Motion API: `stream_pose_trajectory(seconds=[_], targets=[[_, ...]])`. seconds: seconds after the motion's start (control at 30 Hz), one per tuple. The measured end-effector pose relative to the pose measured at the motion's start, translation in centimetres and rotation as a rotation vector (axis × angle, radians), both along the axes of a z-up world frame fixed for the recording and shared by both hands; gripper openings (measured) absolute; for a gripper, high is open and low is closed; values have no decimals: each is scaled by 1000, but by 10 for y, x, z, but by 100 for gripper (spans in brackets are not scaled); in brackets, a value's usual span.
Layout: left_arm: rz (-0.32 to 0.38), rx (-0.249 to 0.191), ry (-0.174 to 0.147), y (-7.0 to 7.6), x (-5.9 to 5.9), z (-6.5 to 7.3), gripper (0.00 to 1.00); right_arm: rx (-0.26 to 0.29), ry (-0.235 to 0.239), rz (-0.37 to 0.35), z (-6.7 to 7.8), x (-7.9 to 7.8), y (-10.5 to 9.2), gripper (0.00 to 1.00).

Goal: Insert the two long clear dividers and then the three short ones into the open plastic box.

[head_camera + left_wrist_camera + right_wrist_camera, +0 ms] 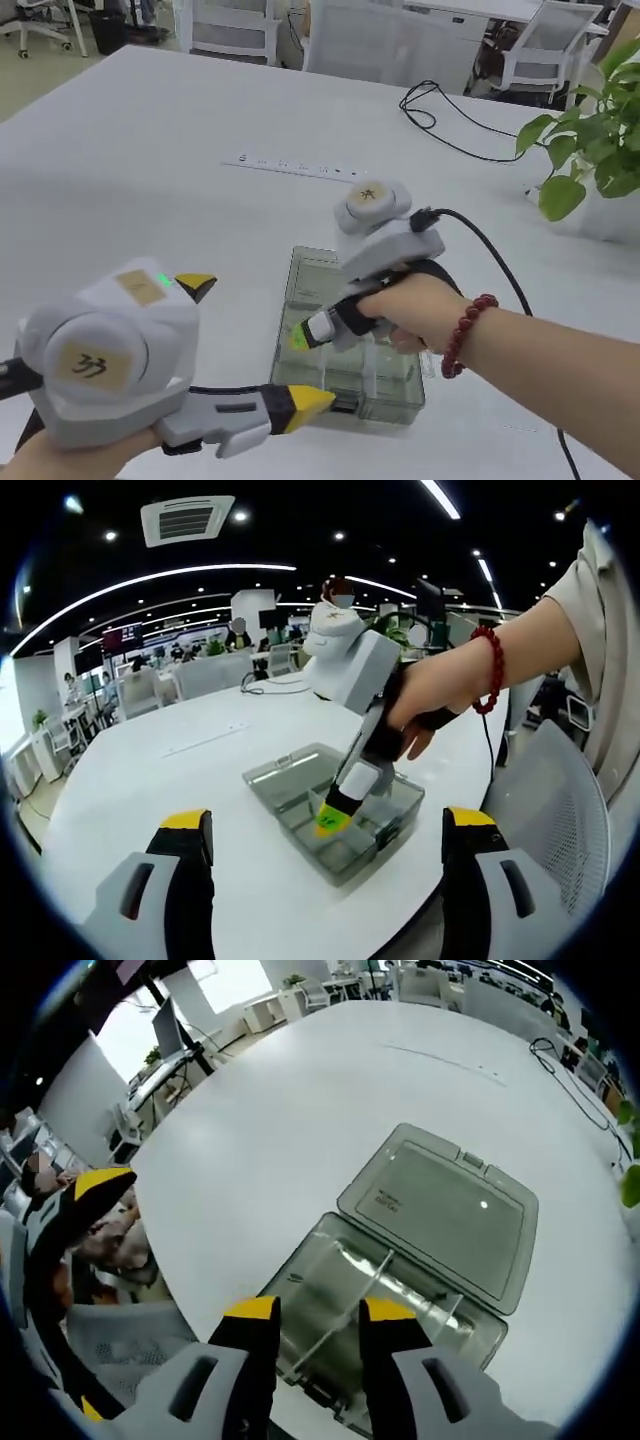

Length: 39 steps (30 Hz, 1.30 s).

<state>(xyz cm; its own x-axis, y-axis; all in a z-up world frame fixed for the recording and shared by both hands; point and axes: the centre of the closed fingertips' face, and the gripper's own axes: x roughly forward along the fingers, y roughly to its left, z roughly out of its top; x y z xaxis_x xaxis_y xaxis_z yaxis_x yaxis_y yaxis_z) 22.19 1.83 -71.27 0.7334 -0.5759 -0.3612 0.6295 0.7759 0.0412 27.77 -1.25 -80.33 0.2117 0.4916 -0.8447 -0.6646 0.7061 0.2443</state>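
Observation:
The clear plastic box (392,400) lies open on the white table, its lid (312,272) folded flat behind it. My right gripper (300,337) points down into the box's front half. In the right gripper view its jaws (320,1315) stand partway closed, shut on a clear divider (325,1345) that leans toward a long divider (420,1285) standing across the box (300,1270). My left gripper (252,342) hovers left of the box with nothing between its wide-open jaws. From the left gripper (328,822) view, the right gripper (335,818) dips into the box (345,865).
A white power strip (295,165) lies farther back on the table. A black cable (470,130) loops at the back right beside a green plant (590,140). The right gripper's own cable (500,265) trails right. Chairs stand beyond the table's far edge.

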Motion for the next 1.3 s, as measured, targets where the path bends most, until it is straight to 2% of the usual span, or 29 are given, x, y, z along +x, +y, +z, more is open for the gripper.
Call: stream_pose_trajectory(seconds=[0.2, 0.33, 0.43, 0.77, 0.97, 1.3], targets=[[1, -2, -10, -1, 0, 3, 98, 12, -57, 118, 6, -4, 0, 37], [2, 0, -16, -2, 0, 5, 97, -6, -108, 194, 10, -5, -4, 39], [0, 0, -20, -3, -1, 6, 97, -3, -116, 226, 11, -8, -6, 40], [-4, 6, -19, -5, -2, 6, 98, 11, -137, 285, 17, -10, -24, 41], [0, 5, -15, -4, -2, 5, 98, 20, -162, 322, 21, -10, -35, 46], [2, 5, -10, -5, 0, 5, 99, 45, -169, 332, 24, -9, -55, 52]])
